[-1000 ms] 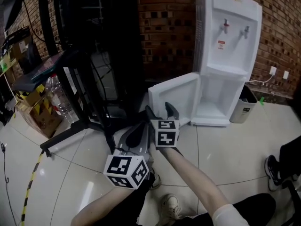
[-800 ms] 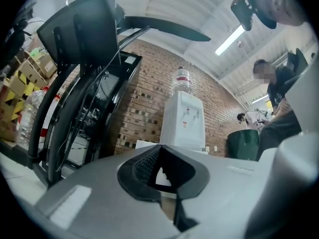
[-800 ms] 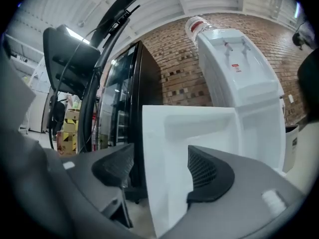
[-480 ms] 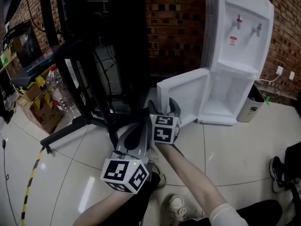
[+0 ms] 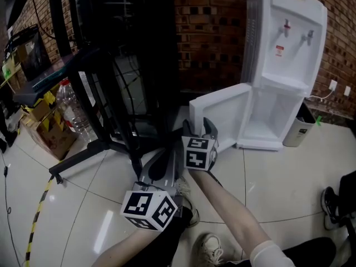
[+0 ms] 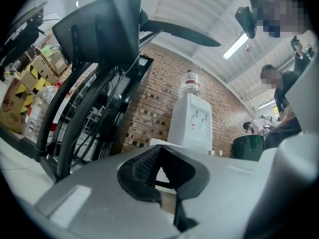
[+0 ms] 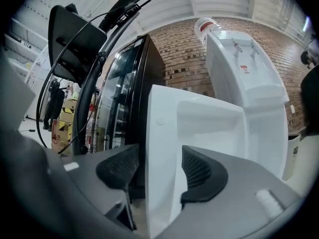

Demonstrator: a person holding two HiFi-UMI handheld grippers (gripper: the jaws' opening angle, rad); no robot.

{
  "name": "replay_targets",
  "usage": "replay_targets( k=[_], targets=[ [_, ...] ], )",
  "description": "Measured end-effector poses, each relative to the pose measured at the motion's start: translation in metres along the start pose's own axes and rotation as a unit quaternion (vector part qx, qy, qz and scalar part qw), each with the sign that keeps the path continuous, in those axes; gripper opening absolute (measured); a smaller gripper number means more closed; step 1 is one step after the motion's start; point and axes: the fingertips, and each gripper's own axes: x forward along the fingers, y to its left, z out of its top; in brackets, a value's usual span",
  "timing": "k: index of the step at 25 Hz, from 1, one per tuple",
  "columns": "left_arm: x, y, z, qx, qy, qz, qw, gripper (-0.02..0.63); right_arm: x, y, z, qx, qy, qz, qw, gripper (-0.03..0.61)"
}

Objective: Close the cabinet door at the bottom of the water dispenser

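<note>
The white water dispenser (image 5: 283, 49) stands against the brick wall, and its bottom cabinet door (image 5: 222, 115) is swung open to the left. My right gripper (image 5: 199, 127) is at the door's free edge. In the right gripper view the door edge (image 7: 162, 128) stands between the two pads of the right gripper (image 7: 159, 168). Its jaws are closing, and a thin gap still shows beside the pads. My left gripper (image 5: 161, 159) hangs lower and to the left, away from the door. In the left gripper view the left gripper (image 6: 159, 171) is shut on nothing, with the dispenser (image 6: 192, 121) far ahead.
A black stand with cables (image 5: 128, 65) rises just left of the door. Water bottles (image 5: 69, 113) and a cardboard box (image 5: 47, 138) sit at the far left. A small bin (image 5: 300, 127) stands right of the dispenser. The person's shoes (image 5: 208, 246) are below, on the tiled floor.
Both grippers have edged forward toward the door. The right gripper's jaws have narrowed around the door edge.
</note>
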Motion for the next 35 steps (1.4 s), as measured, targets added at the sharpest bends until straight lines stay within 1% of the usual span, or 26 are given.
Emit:
replay_targets(
  k=[5,10,12,16,20,21,27,32,35],
  targets=[
    [0.002,0.005,-0.010,-0.024,0.009,0.006,0.9996,0.011,0.002,-0.004,-0.003,-0.008,0.004,0.002,1.000,0.241],
    [0.004,0.003,-0.011,-0.022,0.011,0.002,0.9997,0.011,0.001,-0.001,-0.002,-0.011,0.000,0.005,1.000,0.196],
    [0.004,0.002,-0.009,-0.026,0.010,0.002,0.9996,0.011,-0.001,-0.002,-0.002,-0.013,0.001,0.004,1.000,0.196],
    [0.005,-0.002,-0.007,-0.030,0.008,-0.001,0.9995,0.011,-0.009,-0.002,-0.001,-0.043,0.004,0.010,0.999,0.196],
    [0.006,-0.006,-0.008,-0.029,0.013,-0.003,0.9995,0.011,-0.019,-0.005,-0.001,-0.035,0.005,0.012,0.999,0.189],
    [0.006,-0.006,-0.008,-0.030,0.013,-0.003,0.9995,0.011,-0.022,-0.005,-0.001,-0.035,0.005,0.011,0.999,0.178],
    [0.007,-0.008,-0.005,-0.027,0.010,-0.002,0.9996,0.010,-0.039,-0.010,-0.003,-0.042,0.009,0.022,0.999,0.184],
    [0.018,-0.030,-0.010,-0.044,0.019,-0.025,0.9986,0.011,-0.062,-0.022,-0.002,-0.064,-0.001,0.033,0.997,0.193],
    [0.021,-0.042,-0.007,-0.044,0.022,-0.035,0.9982,0.011,-0.082,-0.030,-0.003,-0.068,-0.002,0.042,0.997,0.195]
  ],
)
